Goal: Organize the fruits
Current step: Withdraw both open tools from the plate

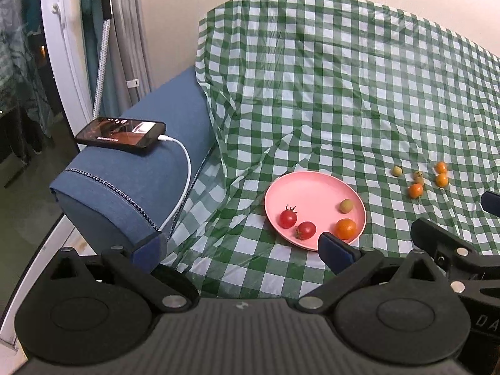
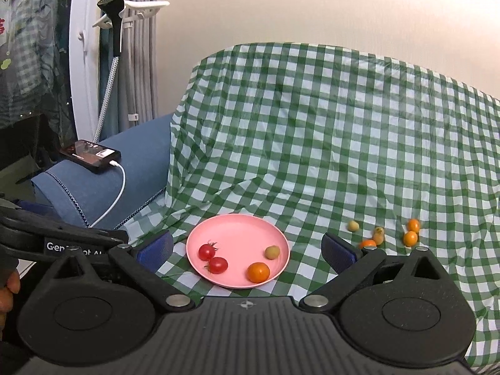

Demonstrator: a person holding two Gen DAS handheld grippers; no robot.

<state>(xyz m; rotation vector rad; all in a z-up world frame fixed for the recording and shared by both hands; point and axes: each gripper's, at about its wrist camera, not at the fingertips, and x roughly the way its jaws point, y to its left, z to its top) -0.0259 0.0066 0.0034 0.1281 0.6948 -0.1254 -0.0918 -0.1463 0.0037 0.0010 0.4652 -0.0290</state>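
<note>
I am in a home, a living room by the look of it. Ahead of my claw a green-and-white checked cloth (image 2: 328, 131) is draped over a sofa, seat and backrest alike. To my left its blue padded armrest (image 1: 140, 168) carries a phone (image 1: 122, 132) on a white charging cable (image 1: 182, 184). Farther left hang grey curtains (image 2: 140, 47) beside a white door frame (image 2: 84, 62), with a plain cream wall (image 2: 312, 3) behind.
</note>
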